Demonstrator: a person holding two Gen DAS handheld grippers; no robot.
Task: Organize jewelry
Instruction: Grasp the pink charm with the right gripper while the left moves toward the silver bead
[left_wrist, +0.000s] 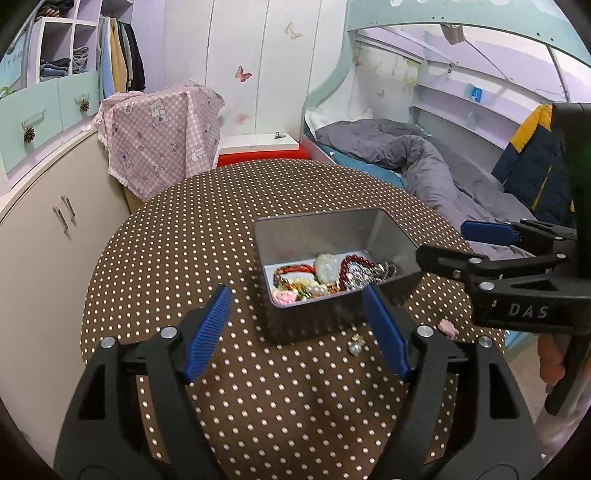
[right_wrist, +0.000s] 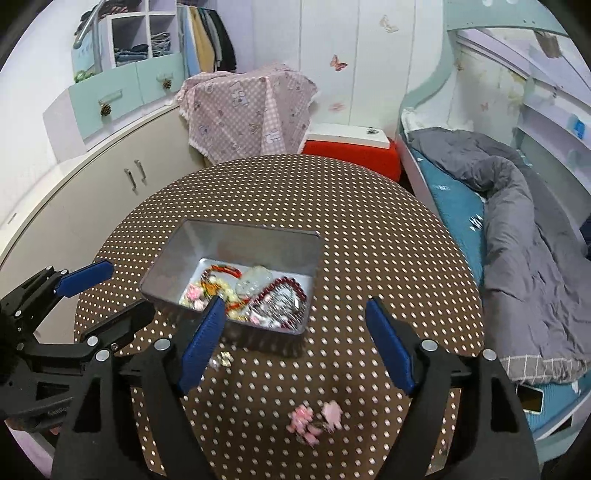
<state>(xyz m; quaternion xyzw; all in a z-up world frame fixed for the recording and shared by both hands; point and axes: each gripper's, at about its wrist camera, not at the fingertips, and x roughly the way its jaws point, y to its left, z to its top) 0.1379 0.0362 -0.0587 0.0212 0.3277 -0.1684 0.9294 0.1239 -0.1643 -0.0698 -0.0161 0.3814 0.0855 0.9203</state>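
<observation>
A round surface (left_wrist: 177, 243) in a brown cloth with white dots carries an open metal tin (left_wrist: 321, 229). Inside the tin lies a heap of jewelry (left_wrist: 332, 275): a dark red bead bracelet (right_wrist: 286, 286), a pale carved pendant (left_wrist: 327, 267), red and orange cords, and small pink and cream pieces.

The left gripper (left_wrist: 295, 328) hovers just short of the tin's near wall, its blue fingers (left_wrist: 207, 332) spread wide with nothing between them. A small silvery trinket (left_wrist: 356, 345) lies on the cloth just in front of the tin, near the inner finger.

The right gripper (right_wrist: 295, 347) hovers over the surface beside the tin, its fingers equally wide apart and empty. A pink flower ornament (right_wrist: 314, 421) lies on the cloth below it, blurred, clear of both fingers.
</observation>
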